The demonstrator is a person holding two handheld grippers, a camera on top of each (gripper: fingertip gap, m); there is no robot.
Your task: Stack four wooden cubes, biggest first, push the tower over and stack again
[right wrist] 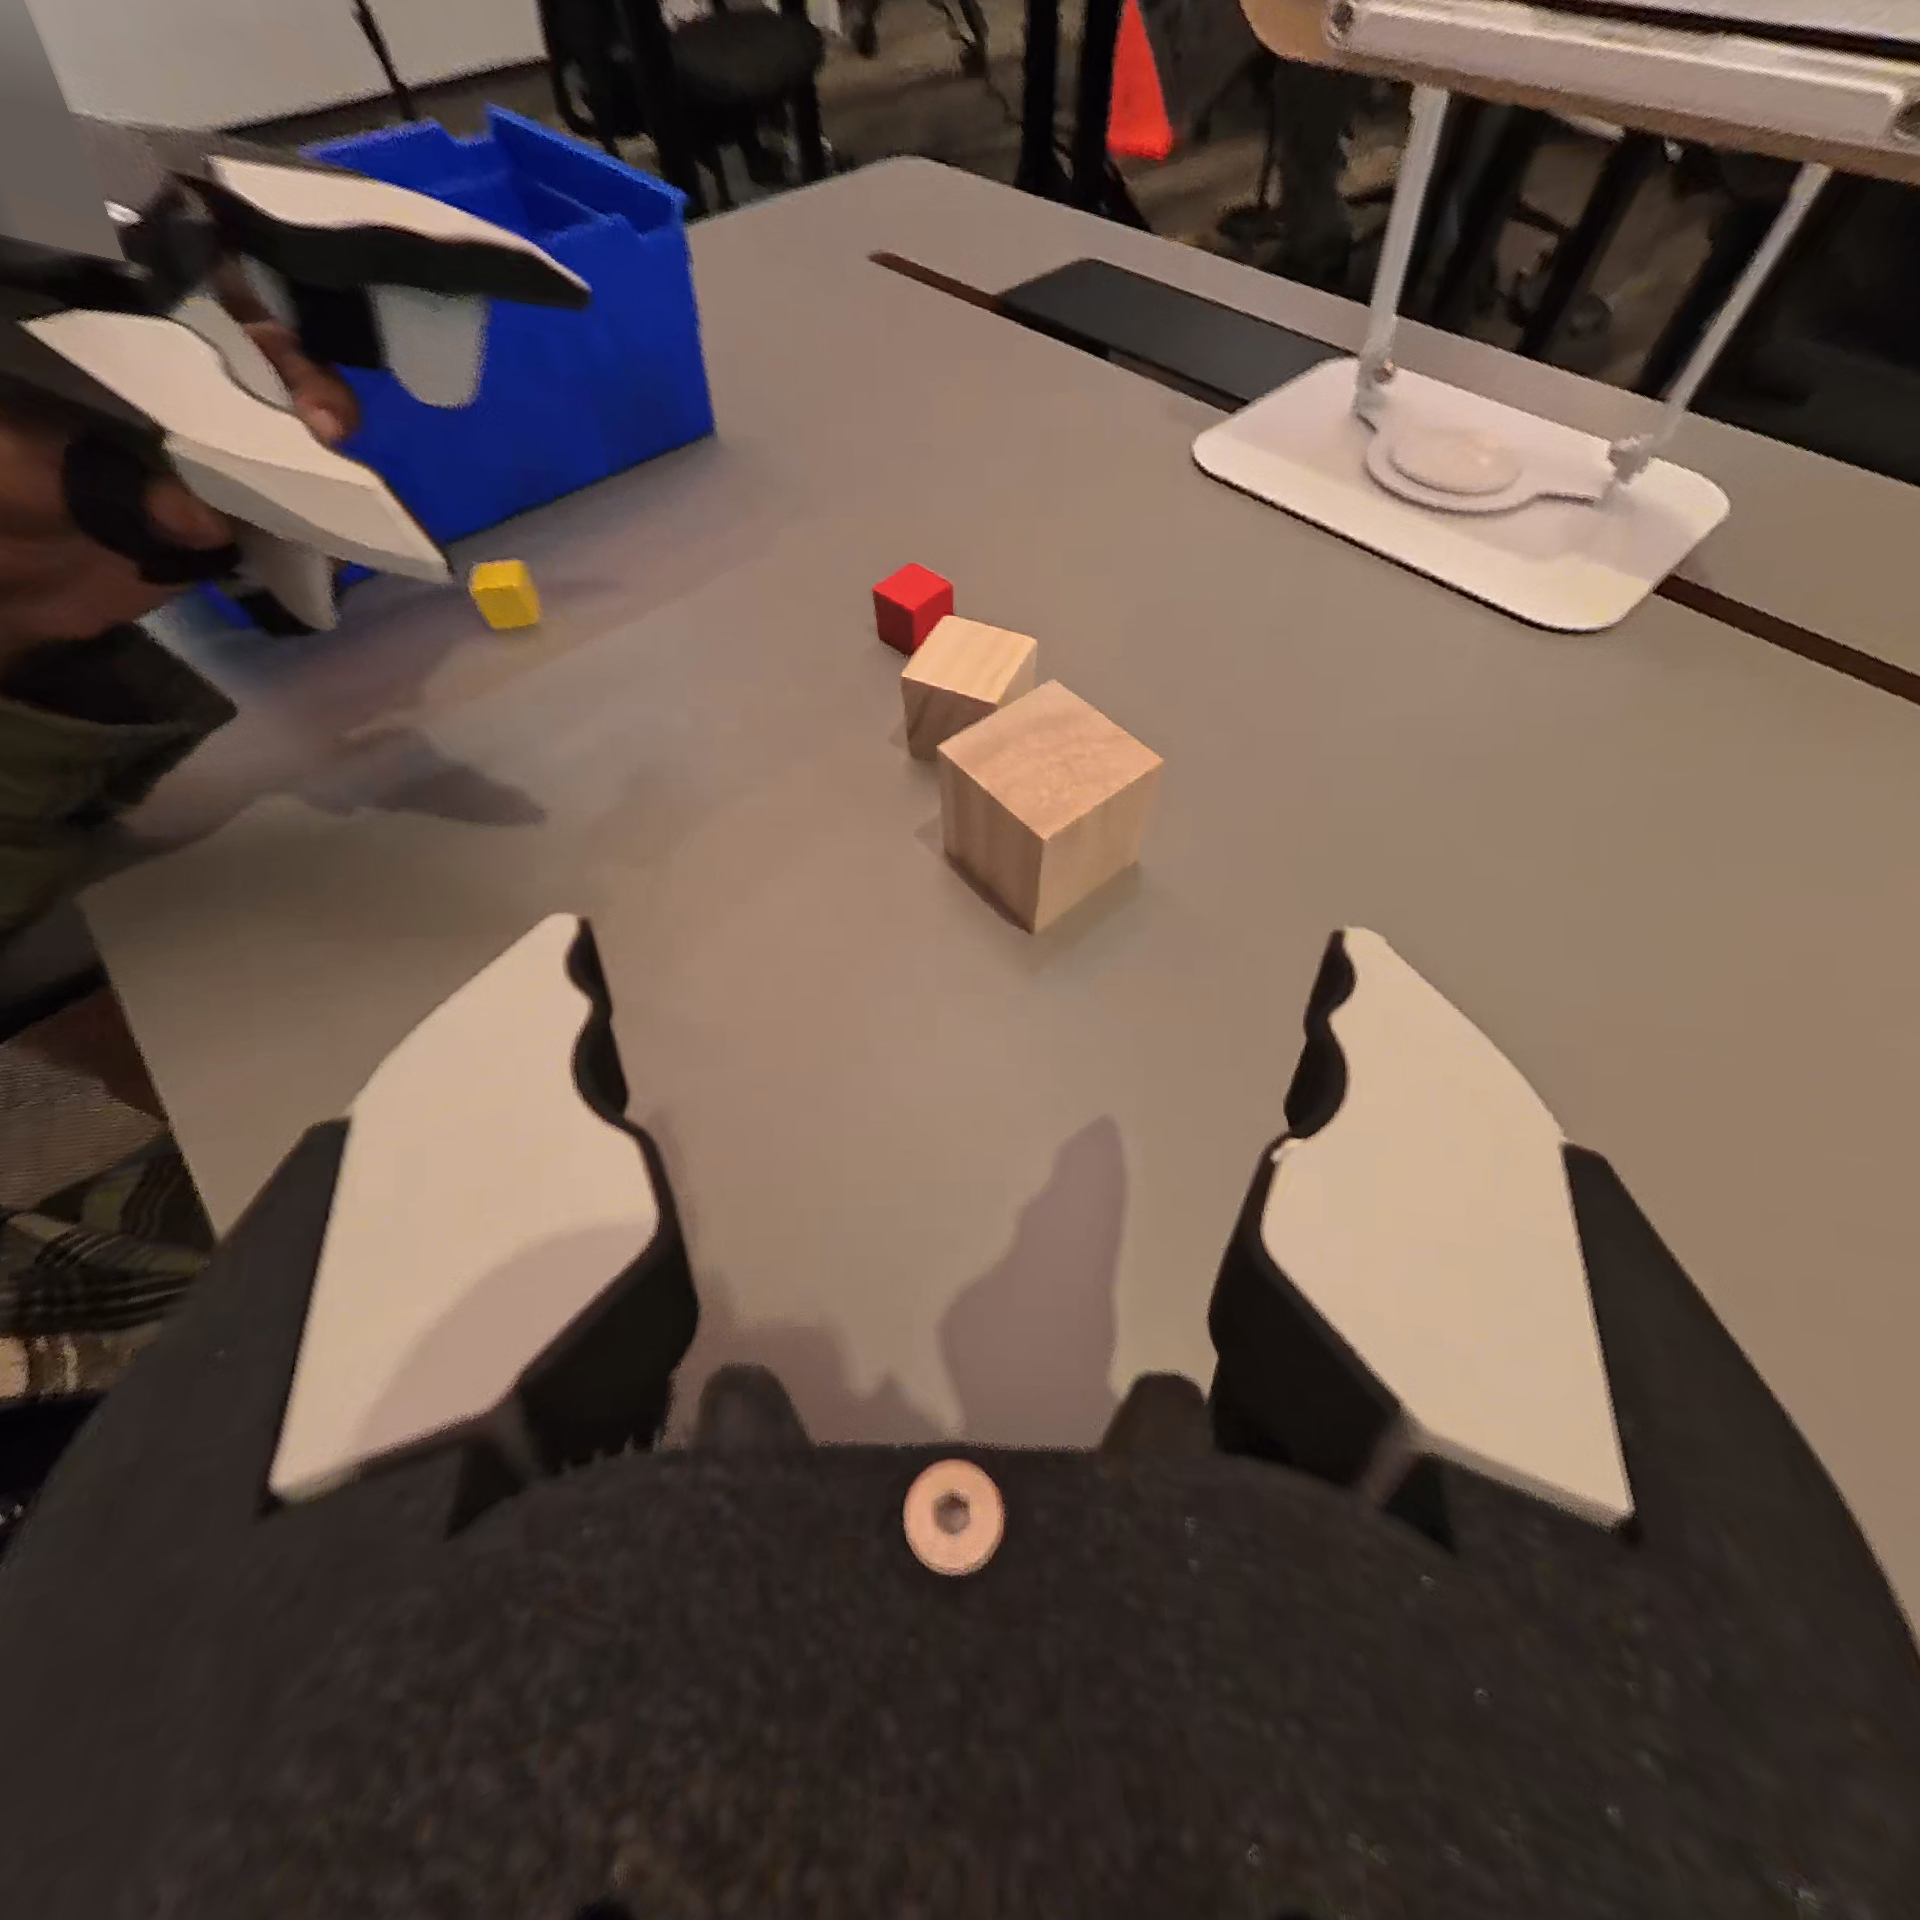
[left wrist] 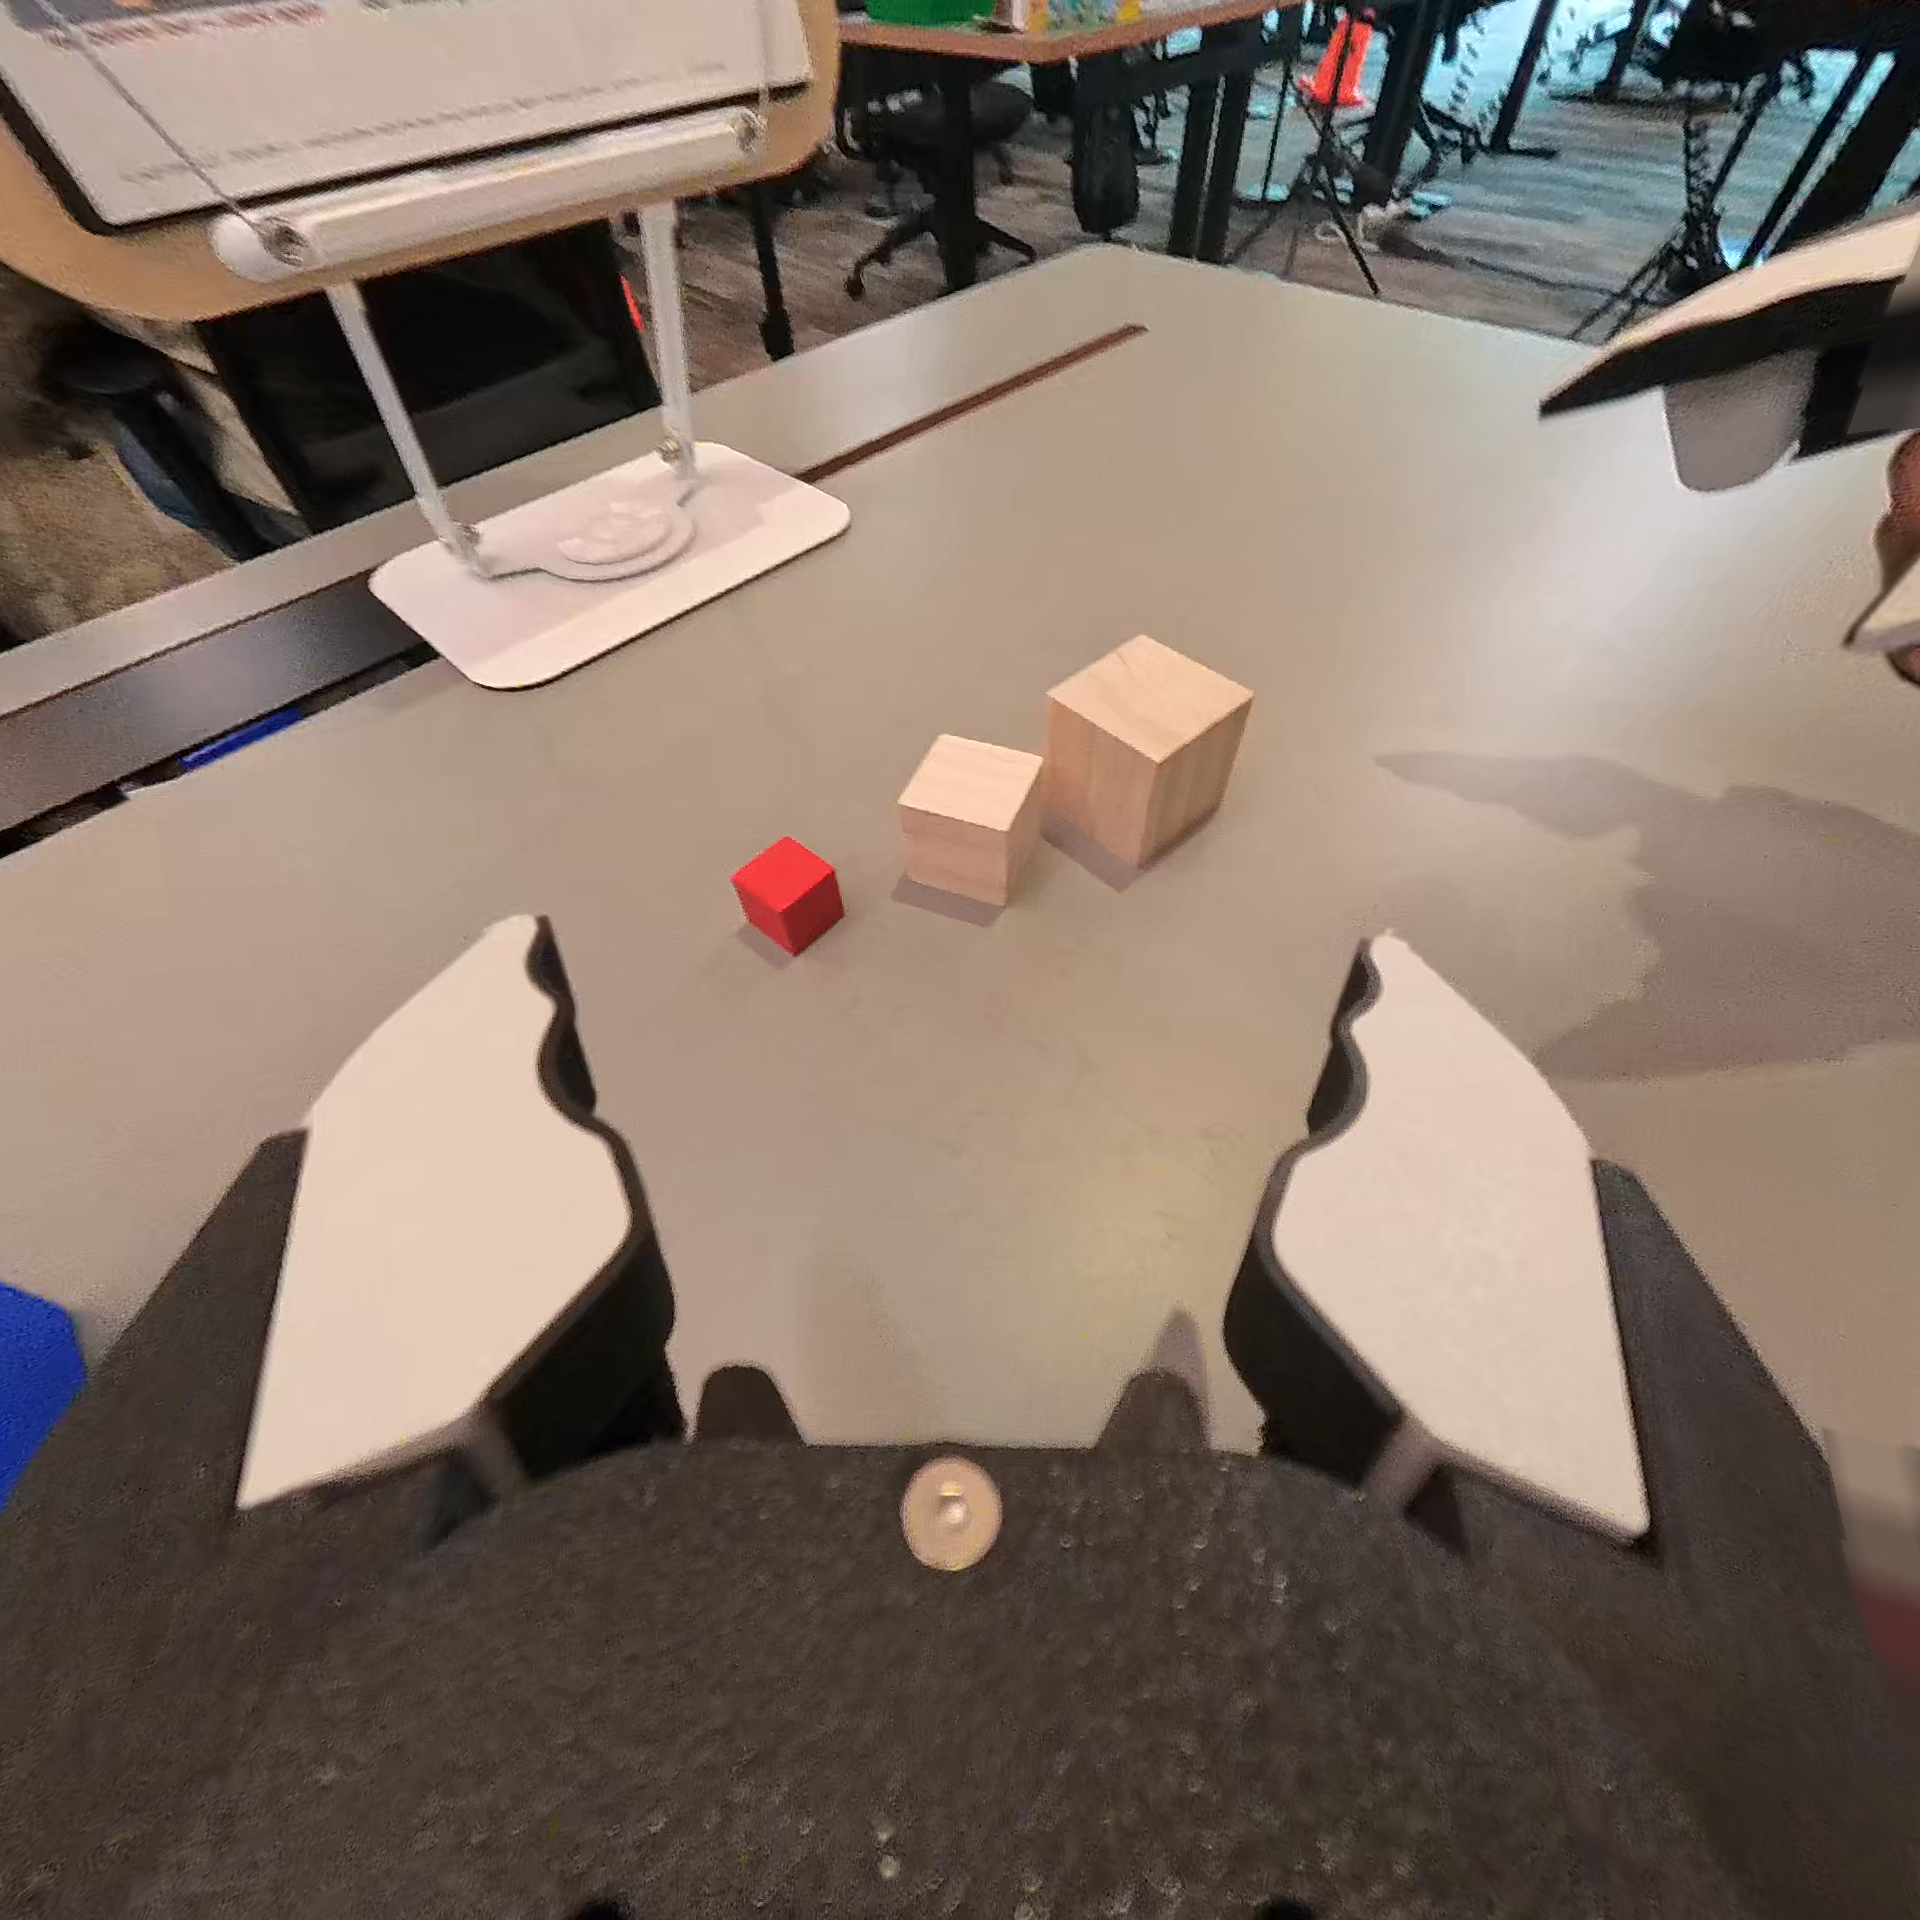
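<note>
Three cubes stand in a row on the grey table: a big plain wooden cube, a medium plain wooden cube close beside it, and a small red cube. A smaller yellow cube lies apart near a blue bin. My left gripper is open and empty, held above the table short of the cubes; it also shows in the right wrist view. My right gripper is open and empty, just short of the big cube.
A blue bin stands at the table's far left in the right wrist view. A white stand base with a board on thin legs sits behind the cubes. A dark slot runs across the table.
</note>
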